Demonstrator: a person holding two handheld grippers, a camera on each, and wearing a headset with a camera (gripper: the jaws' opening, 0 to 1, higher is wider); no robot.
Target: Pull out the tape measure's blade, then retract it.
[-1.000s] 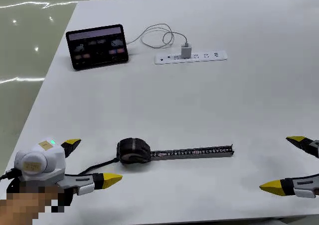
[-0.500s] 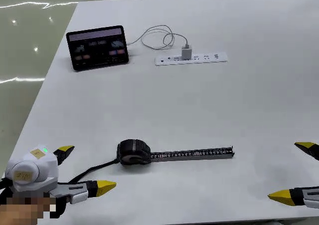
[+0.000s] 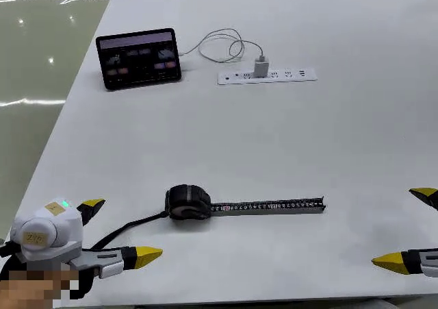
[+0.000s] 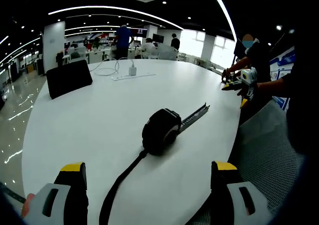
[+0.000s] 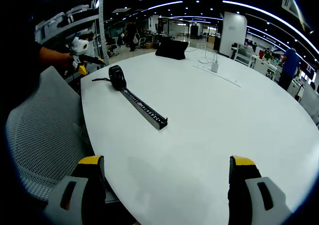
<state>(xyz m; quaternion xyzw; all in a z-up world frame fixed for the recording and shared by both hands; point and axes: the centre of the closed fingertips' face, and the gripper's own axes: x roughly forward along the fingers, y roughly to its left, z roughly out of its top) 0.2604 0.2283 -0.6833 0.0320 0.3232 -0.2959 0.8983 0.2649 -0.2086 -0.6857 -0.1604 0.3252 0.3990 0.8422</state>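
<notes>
A black tape measure (image 3: 189,202) lies on the white table (image 3: 274,138), its blade (image 3: 268,205) pulled out to the right and lying flat, with a black strap (image 3: 130,225) trailing to the left. My left gripper (image 3: 120,230) stands open at the near left, a short way from the case (image 4: 161,130), with nothing between its fingers. Near the right edge my right gripper (image 3: 416,228) is open too, well to the right of the blade's end (image 5: 160,121). The case (image 5: 116,77) lies far off in the right gripper view.
A dark tablet (image 3: 139,57) stands propped at the back left. A white power strip (image 3: 267,76) with a charger and a coiled cable (image 3: 229,47) lies at the back middle. A mesh chair (image 5: 45,150) sits by the near table edge.
Both grippers have drawn back toward the near edge, away from the tape measure. The tape measure and its pulled-out blade lie as before.
</notes>
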